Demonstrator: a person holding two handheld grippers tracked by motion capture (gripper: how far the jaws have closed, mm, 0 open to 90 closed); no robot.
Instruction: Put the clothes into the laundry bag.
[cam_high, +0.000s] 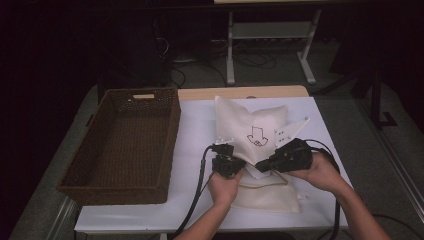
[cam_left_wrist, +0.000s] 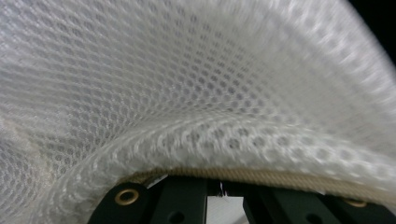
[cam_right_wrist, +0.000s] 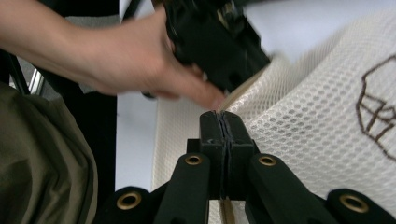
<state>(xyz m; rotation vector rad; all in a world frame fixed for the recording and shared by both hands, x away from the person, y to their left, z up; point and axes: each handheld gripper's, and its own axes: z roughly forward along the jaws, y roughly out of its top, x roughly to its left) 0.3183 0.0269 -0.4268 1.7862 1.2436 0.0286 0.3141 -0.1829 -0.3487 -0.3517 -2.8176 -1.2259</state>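
Lifting the cream mesh bag (cam_high: 252, 131) off the white table (cam_high: 195, 130), both grippers are working its near edge together. The right gripper (cam_high: 261, 165) has its jaws pressed flat together on the bag's trimmed edge, a pinch plain to see in its own view, where the mesh (cam_right_wrist: 308, 126) fans away to the right with a brown line drawing on it. The left gripper (cam_high: 226, 164) sits just beside it at the same edge; from its own camera the mesh (cam_left_wrist: 187, 93) drapes right over the lens and the tan piping (cam_left_wrist: 261, 176) runs across the jaw tips, so I cannot tell for sure whether those jaws are clamped or merely tucked under the hem.

Why two grips so close? Judging by the way the upper layer stands up like a tent while a lower layer lies flat on the table, the pair looks set to part the mouth or carry the bag without it flopping. The brown woven basket (cam_high: 125, 145) waits to the left, well apart from the bag, a likely destination. The left hand (cam_right_wrist: 140, 60) crowds in close, keeping the fabric taut between the two holds.
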